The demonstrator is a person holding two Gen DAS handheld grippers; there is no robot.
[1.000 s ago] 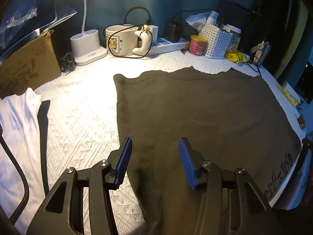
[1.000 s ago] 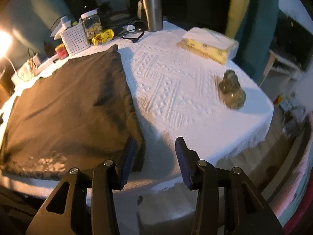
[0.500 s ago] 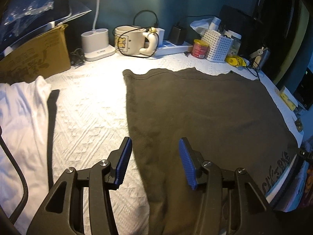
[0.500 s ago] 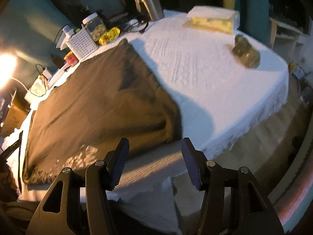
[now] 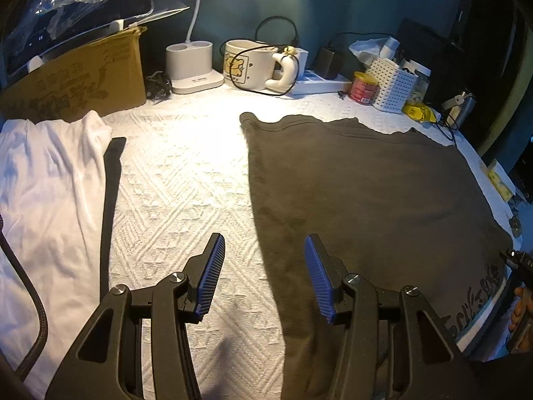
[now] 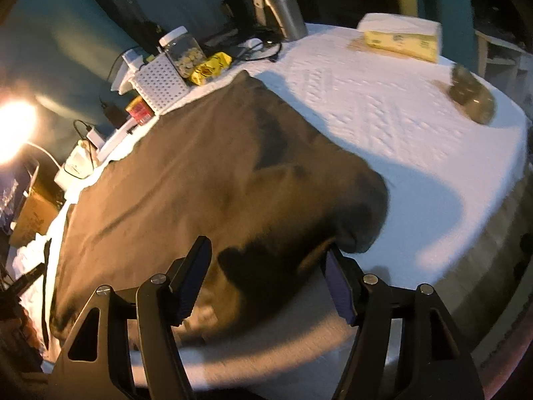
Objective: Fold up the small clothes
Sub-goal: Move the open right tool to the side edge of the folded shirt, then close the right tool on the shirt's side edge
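Your left gripper (image 5: 263, 275) hangs spread and empty over the dark shirt's (image 5: 366, 193) left edge, centre frame. Your right gripper (image 6: 266, 280), jaws just widened, straddles its near right corner. Soft, limp cloth: pinch the corners.

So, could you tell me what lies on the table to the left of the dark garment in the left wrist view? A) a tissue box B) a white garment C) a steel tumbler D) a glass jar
B: a white garment lies left of the dark garment, apart from it on the white tablecloth.
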